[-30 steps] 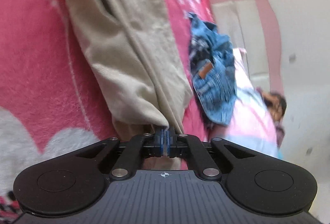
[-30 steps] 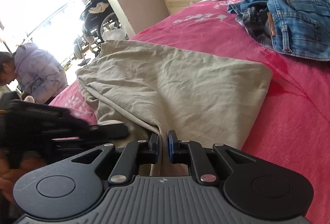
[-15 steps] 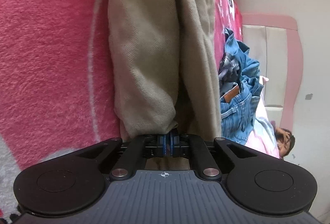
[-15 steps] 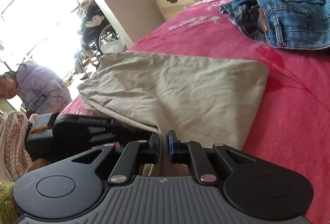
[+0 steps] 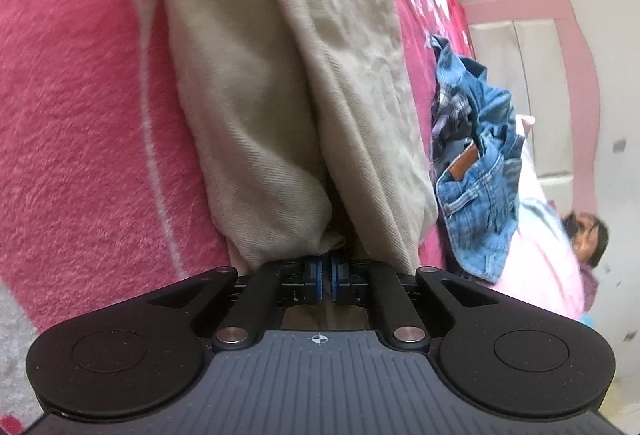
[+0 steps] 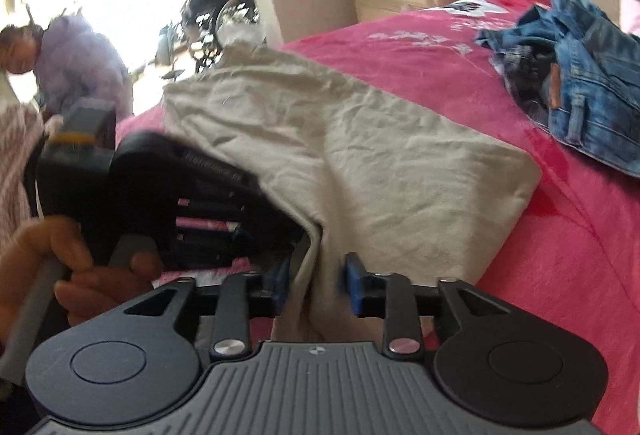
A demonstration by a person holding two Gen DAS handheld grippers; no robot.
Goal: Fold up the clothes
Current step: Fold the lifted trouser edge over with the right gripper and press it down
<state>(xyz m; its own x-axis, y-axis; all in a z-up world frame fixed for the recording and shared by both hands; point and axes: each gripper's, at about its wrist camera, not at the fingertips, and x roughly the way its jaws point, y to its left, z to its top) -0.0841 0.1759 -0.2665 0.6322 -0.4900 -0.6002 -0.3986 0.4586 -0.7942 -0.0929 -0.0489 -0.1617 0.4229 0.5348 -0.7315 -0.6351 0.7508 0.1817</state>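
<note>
On the pink bedspread (image 6: 420,47) lies a pair of beige trousers (image 6: 360,155), folded over on itself and spread flat, with a heap of jeans (image 6: 580,87) well apart toward the headboard. The left gripper (image 5: 324,275) has its jaws pinched nearly together on the near edge of the trousers, cloth bunching just above the blue pads. The right gripper (image 6: 316,283) has just been opening; its pads now stand apart with a fold of the same edge between them, no longer pressed. The cloth looks like soft, medium-weight twill: limp, creasing easily, not slippery and not fragile, so it will sag and drag wherever it is unsupported. It is probably best taken at hems or corners where several layers stack, pinching all layers together and keeping both holds level so the fold stays square.
</note>
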